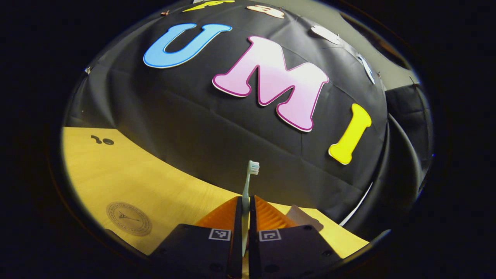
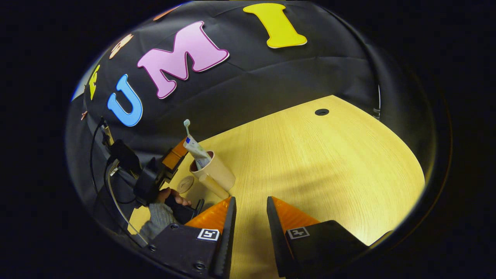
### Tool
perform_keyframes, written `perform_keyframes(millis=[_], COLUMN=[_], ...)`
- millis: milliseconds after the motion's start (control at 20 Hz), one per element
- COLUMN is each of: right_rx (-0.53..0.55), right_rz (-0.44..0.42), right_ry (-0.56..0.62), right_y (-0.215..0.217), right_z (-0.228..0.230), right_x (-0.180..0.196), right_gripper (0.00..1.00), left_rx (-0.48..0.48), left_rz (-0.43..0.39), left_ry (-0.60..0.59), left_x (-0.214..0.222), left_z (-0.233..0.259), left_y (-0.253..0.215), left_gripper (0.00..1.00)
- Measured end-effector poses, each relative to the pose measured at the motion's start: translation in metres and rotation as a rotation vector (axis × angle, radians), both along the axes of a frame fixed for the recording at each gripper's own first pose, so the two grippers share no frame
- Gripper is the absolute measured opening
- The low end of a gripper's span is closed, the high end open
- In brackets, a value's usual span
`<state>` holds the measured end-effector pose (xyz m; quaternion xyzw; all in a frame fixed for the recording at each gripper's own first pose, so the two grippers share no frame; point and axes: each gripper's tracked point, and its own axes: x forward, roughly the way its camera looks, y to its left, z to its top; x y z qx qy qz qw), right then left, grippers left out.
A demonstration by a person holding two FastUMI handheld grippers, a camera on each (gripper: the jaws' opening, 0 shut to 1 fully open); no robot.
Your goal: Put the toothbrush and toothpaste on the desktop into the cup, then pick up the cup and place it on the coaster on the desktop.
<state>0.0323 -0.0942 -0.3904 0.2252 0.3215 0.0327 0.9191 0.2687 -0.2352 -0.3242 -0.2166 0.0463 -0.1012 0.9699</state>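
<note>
Right gripper: jaws spread, nothing between them, over the bare yellow wood-grain desktop.
Left gripper: jaws pinching the slim pale-green plastic toothbrush, upright, white bristles topmost.
Beige cylindrical cup: smooth, tilted; the white-and-blue toothpaste tube stands inside.
Round tan coaster: flat, printed, lying beside the cup.
Status, as judged: toothpaste done; toothbrush insertion and moving the cup onto the coaster remain.
</note>
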Motion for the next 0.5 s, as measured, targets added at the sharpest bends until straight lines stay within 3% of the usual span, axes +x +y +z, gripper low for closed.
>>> perform_keyframes(millis=[50, 100, 150, 200, 500], right_rx=[0.001, 0.002, 0.003, 0.005, 0.007], right_rz=[0.003, 0.009, 0.013, 0.016, 0.043], right_ry=[-0.002, -0.001, -0.003, -0.002, 0.011], right_y=[0.002, 0.005, 0.006, 0.008, 0.017], right_z=[0.0, 0.001, 0.002, 0.003, 0.009], right_x=[-0.001, -0.002, -0.002, -0.002, 0.0], right_gripper=[0.48, 0.39, 0.39, 0.48, 0.48], left_rx=[0.003, 0.0, -0.006, -0.008, 0.012], left_rz=[-0.004, -0.009, -0.014, -0.013, -0.021], left_ry=[0.008, 0.014, 0.015, 0.017, 0.09], left_x=[-0.003, -0.005, -0.007, -0.012, -0.055], left_z=[-0.002, -0.002, -0.001, 0.0, 0.002], left_y=[0.002, 0.002, 0.003, 0.004, 0.025], left_gripper=[0.14, 0.27, 0.21, 0.23, 0.39])
